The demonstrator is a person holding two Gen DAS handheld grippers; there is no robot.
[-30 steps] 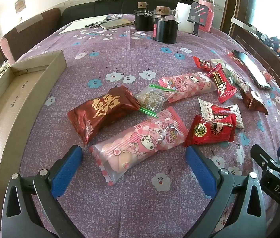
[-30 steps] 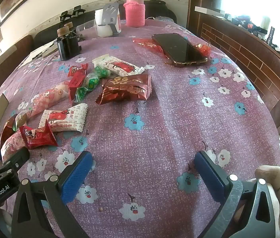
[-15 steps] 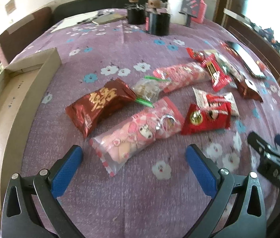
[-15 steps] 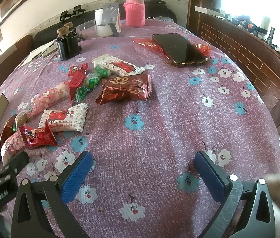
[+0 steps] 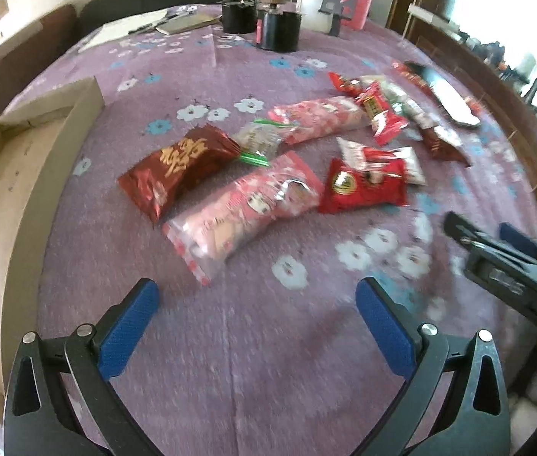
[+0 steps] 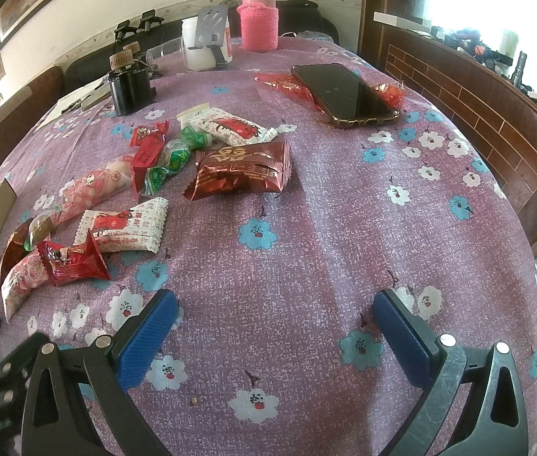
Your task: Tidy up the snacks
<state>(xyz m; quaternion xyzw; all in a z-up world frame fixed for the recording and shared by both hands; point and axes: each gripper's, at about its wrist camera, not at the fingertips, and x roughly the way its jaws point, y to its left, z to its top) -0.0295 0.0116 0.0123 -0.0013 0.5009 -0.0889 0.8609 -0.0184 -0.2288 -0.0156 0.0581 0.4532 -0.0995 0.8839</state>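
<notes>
Lifted and drawn back, the left hand-held gripper (image 5: 257, 323) hangs spread, empty, facing the pink snack pack (image 5: 243, 214) beside the cardboard box (image 5: 55, 152).

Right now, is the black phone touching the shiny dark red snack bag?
Apart. The right wrist view shows bare purple cloth between the phone and the snack bag.

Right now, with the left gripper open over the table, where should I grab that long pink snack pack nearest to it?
Take the long pink snack pack across its narrow width near the middle, coming down from above with the left gripper. It lies flat and diagonal, so turn the fingers square to its length. That avoids the dark red packet alongside.
</notes>
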